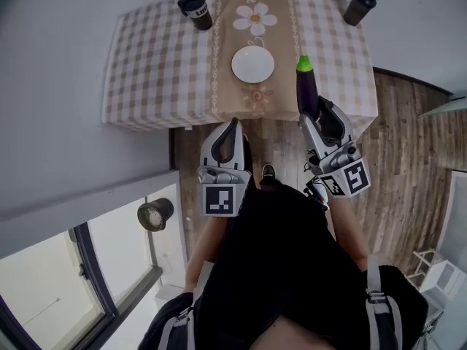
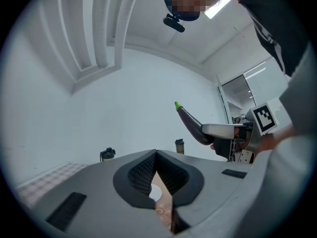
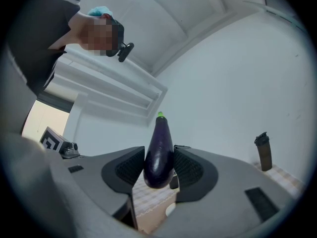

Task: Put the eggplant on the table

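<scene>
Counter (image 1: 146, 64): draped in a beige-and-white checked cloth, with a tan flowered runner (image 1: 252, 97) down its middle.
White round plate (image 1: 253, 64): sits on the runner at about the middle of the counter.
Dark shaker bottles: two, both upright, one at the far left corner (image 1: 195, 9) and one at the far right corner (image 1: 360, 6).
Dark purple eggplant with a green stem tip (image 3: 158, 155): held in the air, not lying on the counter. Its stem end points away from the person and tilts upward.
Eggplant's place in the head view: its stem end shows over the counter's near right part, to the right of the plate.
Right hand-held gripper (image 1: 319, 115): jaws stand fairly wide, with the pads pressed on both sides of the eggplant's thick end.
Left hand-held gripper (image 2: 156, 155): jaws closed tip to tip with nothing between them. In the head view the tips show at the counter's near edge, left of the right one.
Brown wooden plank floor (image 1: 408, 173): shows in front of the counter and to its right.
</scene>
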Demonstrator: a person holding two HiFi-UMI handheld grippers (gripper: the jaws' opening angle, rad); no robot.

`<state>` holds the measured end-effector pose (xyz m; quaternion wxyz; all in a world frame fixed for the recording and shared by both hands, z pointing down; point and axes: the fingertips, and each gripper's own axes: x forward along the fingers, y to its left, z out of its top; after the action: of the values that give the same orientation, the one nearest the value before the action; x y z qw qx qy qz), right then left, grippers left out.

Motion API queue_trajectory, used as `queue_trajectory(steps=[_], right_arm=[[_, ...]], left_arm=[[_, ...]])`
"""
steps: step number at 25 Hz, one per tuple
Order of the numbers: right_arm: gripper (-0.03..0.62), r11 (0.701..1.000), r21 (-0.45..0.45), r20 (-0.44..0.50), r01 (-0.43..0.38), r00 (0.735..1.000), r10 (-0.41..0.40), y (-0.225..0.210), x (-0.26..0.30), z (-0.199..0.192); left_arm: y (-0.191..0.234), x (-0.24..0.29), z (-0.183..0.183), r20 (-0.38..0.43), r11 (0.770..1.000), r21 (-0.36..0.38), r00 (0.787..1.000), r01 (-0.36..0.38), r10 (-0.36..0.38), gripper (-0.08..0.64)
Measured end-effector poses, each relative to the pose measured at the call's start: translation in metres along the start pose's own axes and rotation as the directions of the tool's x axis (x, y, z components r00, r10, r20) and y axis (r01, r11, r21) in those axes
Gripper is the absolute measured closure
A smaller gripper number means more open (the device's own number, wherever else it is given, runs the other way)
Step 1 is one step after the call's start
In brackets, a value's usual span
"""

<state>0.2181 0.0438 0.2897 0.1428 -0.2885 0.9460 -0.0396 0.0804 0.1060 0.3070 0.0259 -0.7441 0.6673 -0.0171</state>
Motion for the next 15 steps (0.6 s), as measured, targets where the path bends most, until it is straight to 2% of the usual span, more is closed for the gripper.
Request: queue_trajectory(steps=[5,10,15], right_arm=[[0.4,0.999,-0.038,-0.017,0.026,1.0,-0.026,-0.01,0.042,0.005],[0.4,0.997,-0.054,0.012,0.059,0.998,-0.058,-0.037,0.062,0.003],[0.4,0.992,-0.086,0.007,0.088,0.996,-0.088,-0.052,0.095,0.004]], left_arm=[[0.036,0.034,0.0,0.015,0.999,-0.043,1.0,0.024,-0.023,0.568],[0.046,0.075,-0.004,0.02,0.998,-0.008,0.997,0.069,-0.069,0.568],[0.072,0.108,-0.002,0.049,0.995,-0.014,0.994,0.096,-0.095,0.568]])
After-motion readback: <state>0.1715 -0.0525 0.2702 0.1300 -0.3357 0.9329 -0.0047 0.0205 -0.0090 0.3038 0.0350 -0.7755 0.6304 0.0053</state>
